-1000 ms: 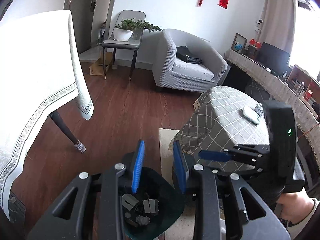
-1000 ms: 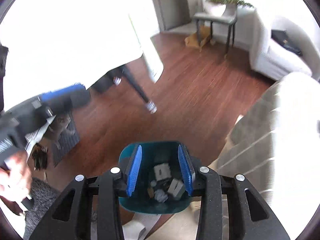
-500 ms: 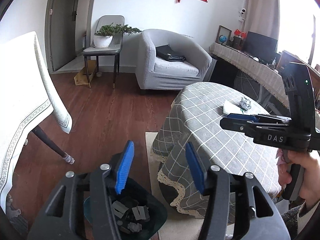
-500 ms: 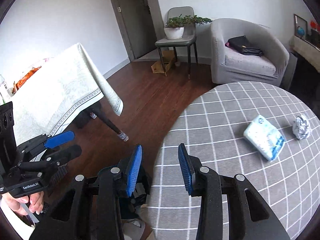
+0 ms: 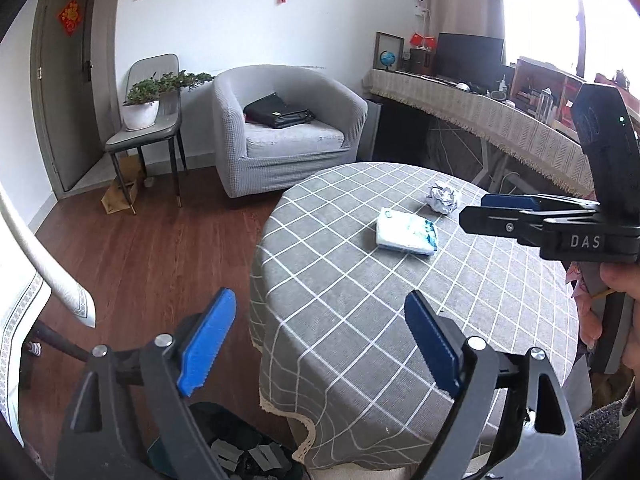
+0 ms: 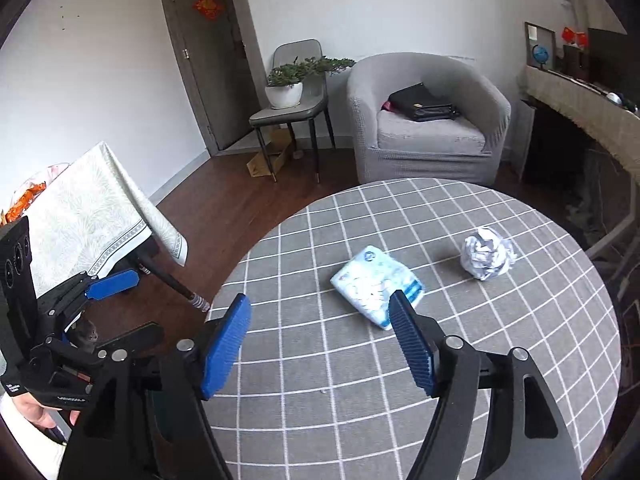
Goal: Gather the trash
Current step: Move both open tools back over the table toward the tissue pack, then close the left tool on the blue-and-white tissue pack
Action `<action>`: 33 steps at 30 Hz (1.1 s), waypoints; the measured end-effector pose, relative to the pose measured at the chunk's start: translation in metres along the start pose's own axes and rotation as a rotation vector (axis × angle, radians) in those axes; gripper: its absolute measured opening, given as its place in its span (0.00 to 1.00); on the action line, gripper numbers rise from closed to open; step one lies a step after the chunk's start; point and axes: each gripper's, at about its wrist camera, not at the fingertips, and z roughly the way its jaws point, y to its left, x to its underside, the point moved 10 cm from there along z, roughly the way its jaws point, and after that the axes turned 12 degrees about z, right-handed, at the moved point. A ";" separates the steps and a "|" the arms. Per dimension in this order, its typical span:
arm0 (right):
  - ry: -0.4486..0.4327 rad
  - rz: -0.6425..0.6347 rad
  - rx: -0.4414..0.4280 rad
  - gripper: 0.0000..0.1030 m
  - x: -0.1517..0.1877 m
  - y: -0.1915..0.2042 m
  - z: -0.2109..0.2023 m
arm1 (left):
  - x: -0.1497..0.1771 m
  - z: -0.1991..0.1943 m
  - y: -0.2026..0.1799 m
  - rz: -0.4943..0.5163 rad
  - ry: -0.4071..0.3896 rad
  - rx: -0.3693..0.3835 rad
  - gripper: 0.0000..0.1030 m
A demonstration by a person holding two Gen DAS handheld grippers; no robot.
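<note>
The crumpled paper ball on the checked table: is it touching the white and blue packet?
No, the crumpled paper ball lies apart from the white and blue packet, with bare checked tablecloth showing between them.

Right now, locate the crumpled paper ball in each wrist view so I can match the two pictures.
Left wrist: the crumpled paper ball sits right of centre on the far part of the checked tablecloth, just beyond the tissue pack.
Right wrist: it lies right of centre, to the right of the tissue pack.
Shared landmark: the grey armchair with a black bag on its seat.
</note>
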 end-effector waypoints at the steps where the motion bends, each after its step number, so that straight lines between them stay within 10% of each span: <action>1: -0.007 0.003 0.004 0.79 -0.002 -0.006 -0.004 | -0.003 0.003 -0.003 0.006 -0.002 0.008 0.87; 14: -0.007 0.067 0.153 0.87 0.002 -0.116 -0.017 | -0.029 0.082 -0.060 0.095 0.075 0.139 0.91; 33: -0.022 0.251 0.065 0.92 -0.006 -0.167 0.003 | -0.040 0.158 -0.092 0.170 0.205 0.249 0.92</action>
